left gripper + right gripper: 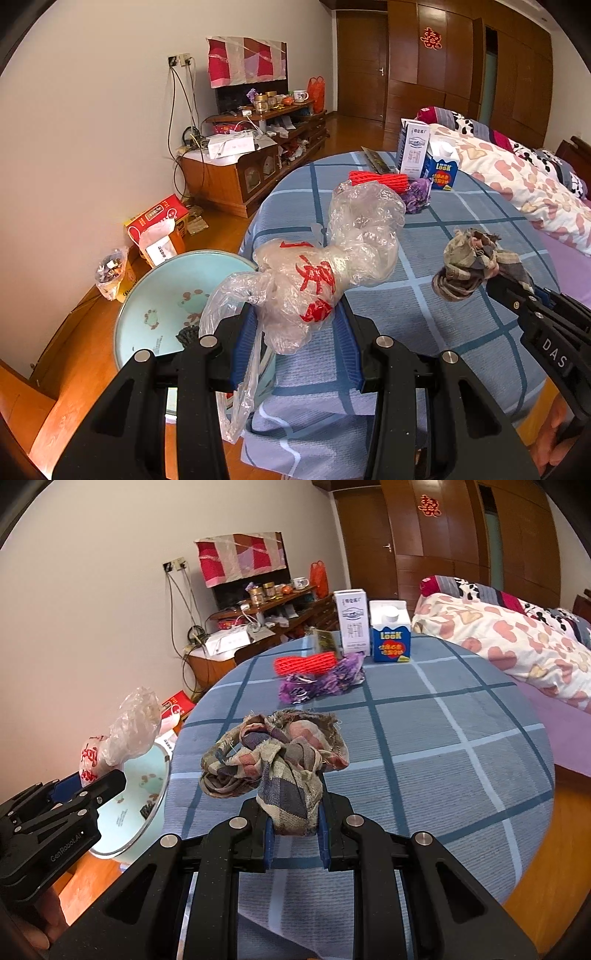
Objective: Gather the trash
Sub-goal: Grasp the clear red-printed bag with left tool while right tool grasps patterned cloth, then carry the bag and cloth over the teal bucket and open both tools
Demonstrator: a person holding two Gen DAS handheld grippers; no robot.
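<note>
My left gripper [295,325] is shut on a crumpled clear plastic bag with red print [317,273], held over the left edge of the table beside a light blue basin [155,302]. The bag also shows in the right wrist view [122,734], above the basin [133,805]. My right gripper [295,834] is shut on a frayed plaid rag [273,760], held above the blue checked tablecloth [443,775]. The rag and right gripper show in the left wrist view [472,266].
At the far side of the table lie a red foam net [306,664], a purple wrapper [325,683], a white carton [352,620] and a blue milk carton [389,635]. A bed [517,646] is on the right. A red box [155,221] sits on the floor.
</note>
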